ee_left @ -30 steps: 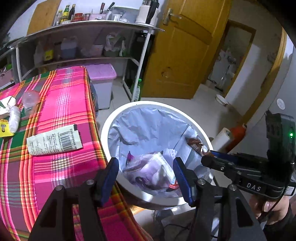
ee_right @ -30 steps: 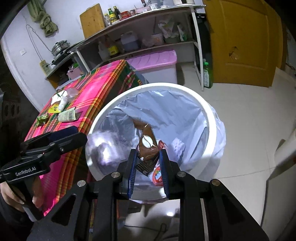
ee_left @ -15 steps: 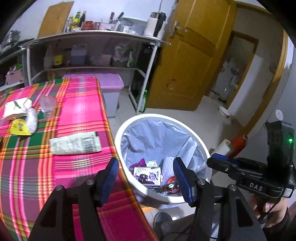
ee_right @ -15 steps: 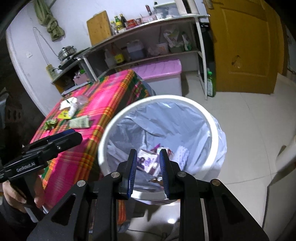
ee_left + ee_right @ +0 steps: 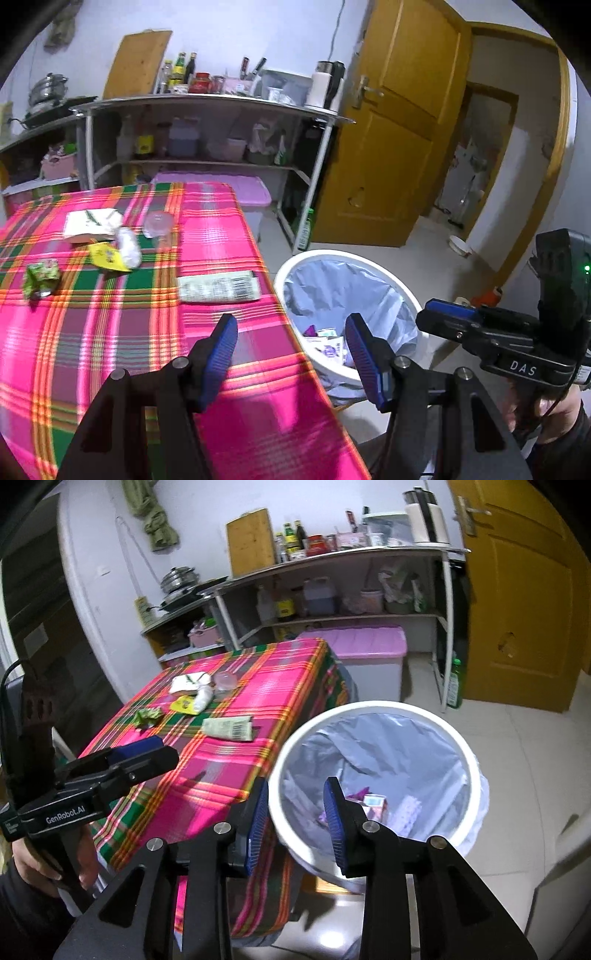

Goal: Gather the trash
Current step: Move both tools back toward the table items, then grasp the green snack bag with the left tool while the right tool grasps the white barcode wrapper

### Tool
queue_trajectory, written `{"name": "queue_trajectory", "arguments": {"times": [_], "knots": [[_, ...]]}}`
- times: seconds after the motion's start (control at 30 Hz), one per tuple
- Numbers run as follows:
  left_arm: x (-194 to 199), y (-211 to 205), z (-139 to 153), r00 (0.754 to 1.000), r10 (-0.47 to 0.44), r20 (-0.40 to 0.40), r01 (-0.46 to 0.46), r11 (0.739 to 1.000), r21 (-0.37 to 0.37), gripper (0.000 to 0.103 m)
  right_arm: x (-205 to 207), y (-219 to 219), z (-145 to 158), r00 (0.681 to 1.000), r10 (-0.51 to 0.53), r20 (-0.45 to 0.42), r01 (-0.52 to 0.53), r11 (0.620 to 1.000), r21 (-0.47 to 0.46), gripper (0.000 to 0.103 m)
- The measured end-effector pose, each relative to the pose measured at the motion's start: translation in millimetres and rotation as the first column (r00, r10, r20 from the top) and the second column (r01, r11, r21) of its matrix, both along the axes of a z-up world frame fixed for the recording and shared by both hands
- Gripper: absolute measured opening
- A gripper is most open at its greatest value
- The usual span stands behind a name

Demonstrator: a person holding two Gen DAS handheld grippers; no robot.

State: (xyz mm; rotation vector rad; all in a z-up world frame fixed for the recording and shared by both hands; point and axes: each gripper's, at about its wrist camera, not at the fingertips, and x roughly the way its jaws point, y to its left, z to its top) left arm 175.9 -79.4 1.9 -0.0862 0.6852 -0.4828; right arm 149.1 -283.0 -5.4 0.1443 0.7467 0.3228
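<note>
Your left tongs [image 5: 290, 332] are spread wide and empty over the desk [image 5: 110, 332] edge; your right tongs [image 5: 295, 797] gape, empty, at the bin [image 5: 373, 709] rim. A tube [image 5: 218, 290] lies on the desk.

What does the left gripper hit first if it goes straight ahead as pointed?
Probably the plaid tablecloth near the table's right edge: the open left gripper aims there, just short of the tube-like wrapper. The white trash bin sits right of that line. Depth is uncertain.

home kitchen | steel shelf [image 5: 332, 559] with sauce bottles [image 5: 293, 539] | pots [image 5: 179, 579] | plaid-clothed table [image 5: 110, 314]
</note>
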Motion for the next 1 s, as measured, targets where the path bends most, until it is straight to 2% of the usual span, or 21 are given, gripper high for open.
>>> {"name": "queue_trajectory", "arguments": {"times": [0.2, 0.33, 1.0], "knots": [[-11, 24, 3, 0.999, 0.049, 0.019, -0.049, 0.999, 0.001, 0.061, 1, 18, 1, 0.999, 0.043, -0.002, -0.043, 0.999, -0.016, 0.032], [-14, 38, 4, 0.997, 0.075, 0.022, -0.075, 0.997, 0.002, 0.061, 5, 29, 0, 0.997, 0.072, -0.008, -0.072, 0.997, -0.027, 0.049], [-12, 116, -3, 0.971, 0.240, 0.011, -0.240, 0.971, 0.016, 0.061, 51, 86, -10, 0.977, 0.214, -0.012, -0.214, 0.968, -0.128, 0.052]]}}
